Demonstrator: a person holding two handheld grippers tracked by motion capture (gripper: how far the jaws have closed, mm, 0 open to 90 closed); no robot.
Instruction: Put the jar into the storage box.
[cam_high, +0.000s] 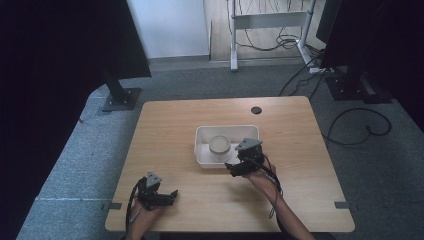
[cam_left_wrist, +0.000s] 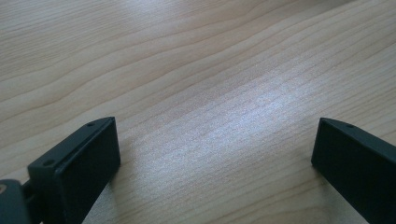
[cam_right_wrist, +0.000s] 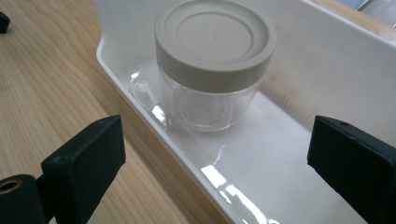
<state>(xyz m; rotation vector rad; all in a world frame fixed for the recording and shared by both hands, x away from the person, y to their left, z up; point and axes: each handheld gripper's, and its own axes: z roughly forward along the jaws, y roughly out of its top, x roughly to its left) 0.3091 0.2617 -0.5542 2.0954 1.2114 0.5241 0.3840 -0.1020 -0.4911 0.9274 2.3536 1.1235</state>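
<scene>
A clear plastic jar with a beige screw lid (cam_right_wrist: 212, 65) stood upright inside a white rectangular plastic tray (cam_high: 202, 135); the tray sat near the middle of a light wooden table (cam_high: 165, 145); the right gripper (cam_high: 234, 169) lay at the tray's near right corner; the left gripper (cam_high: 170, 196) was well apart, near the table's front left edge.

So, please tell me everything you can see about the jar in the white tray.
The jar is small and round, with a clear body that looks like plastic or glass and a wide beige lid marked with raised rings. The lid is on. The jar looks empty and stands upright on the floor of the white tray, apart from its walls. Nothing else touches it. The right gripper is open and points at it from over the tray's near rim.
</scene>
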